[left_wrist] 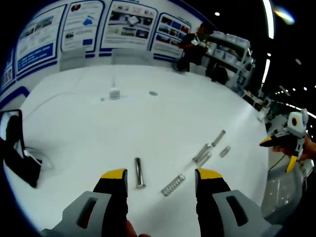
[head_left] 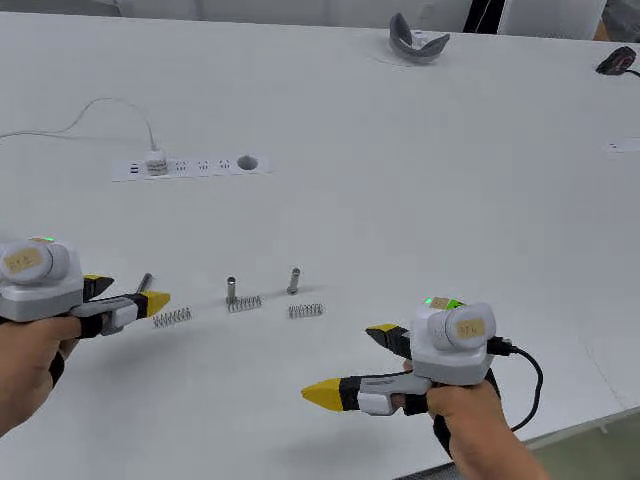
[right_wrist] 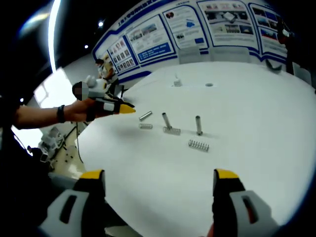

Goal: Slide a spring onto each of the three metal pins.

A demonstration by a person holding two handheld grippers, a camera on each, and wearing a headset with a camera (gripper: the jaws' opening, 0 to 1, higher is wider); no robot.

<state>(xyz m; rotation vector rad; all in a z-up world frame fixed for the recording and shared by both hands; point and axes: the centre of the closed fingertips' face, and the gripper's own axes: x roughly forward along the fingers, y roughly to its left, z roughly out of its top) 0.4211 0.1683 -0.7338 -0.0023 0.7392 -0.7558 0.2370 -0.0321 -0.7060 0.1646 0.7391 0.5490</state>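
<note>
Zero of 3 springs [head_left: 244, 303] are fitted; all are seen loose beside the pins [head_left: 231, 288]. L gripper [head_left: 128, 293] and R gripper [head_left: 352, 362] are held wide, empty. 3 fits outstanding.

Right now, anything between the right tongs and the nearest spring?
No. In the right gripper view, the stretch from the open right tongs to the nearest spring is bare white table. The head view agrees.
</note>
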